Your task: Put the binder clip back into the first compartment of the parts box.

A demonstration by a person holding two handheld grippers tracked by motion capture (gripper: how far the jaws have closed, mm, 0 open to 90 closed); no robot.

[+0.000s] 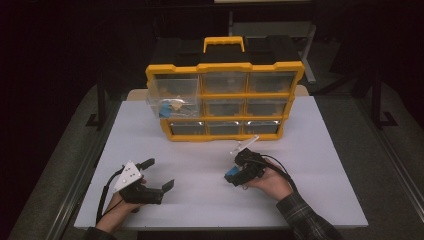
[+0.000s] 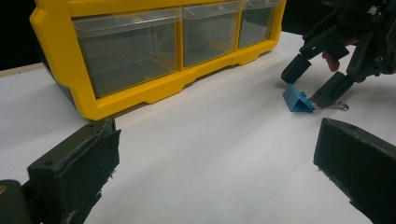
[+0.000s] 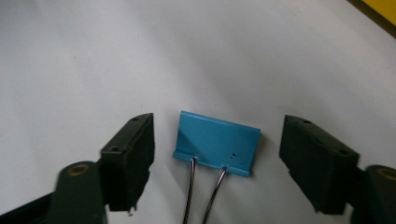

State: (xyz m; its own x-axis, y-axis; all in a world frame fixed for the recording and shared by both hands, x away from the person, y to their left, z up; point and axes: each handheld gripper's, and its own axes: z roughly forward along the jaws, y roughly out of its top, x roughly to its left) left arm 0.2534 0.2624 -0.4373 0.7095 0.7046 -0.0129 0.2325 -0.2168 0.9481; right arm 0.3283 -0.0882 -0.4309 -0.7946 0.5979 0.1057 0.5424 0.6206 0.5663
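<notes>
Right gripper view: blue binder clip [image 3: 216,142] lies flat on the white table [image 3: 140,56], sitting between the right gripper [image 3: 217,156] jaws, wire handles pointing back toward the camera. Jaws apart, a clear gap on each side of the clip, pads not touching it. Nothing clamped. Left gripper view shows the same from the side: clip [image 2: 297,99] on the table with the right gripper [image 2: 312,86] straddling it, one jaw tip beside the fold end, the other down by the wire loop; can't tell if that tip touches the wire. High view: clip [image 1: 231,173] is near the table's middle, in front of the yellow drawer organizer [image 1: 225,95], well apart from it. Top-left clear drawer [image 1: 172,97] is pulled out, with small items inside, too blurred to name. Other drawers are in. Nothing stands between clip and organizer. Left gripper [image 1: 161,174] jaws wide apart, empty, resting at the left front of the table, pointing toward the clip. Right hand [image 1: 272,182] comes in from the lower right, gripper tilted down and leftward onto the clip. Left hand [image 1: 120,202] low at the table's front edge, cable trailing off.
</notes>
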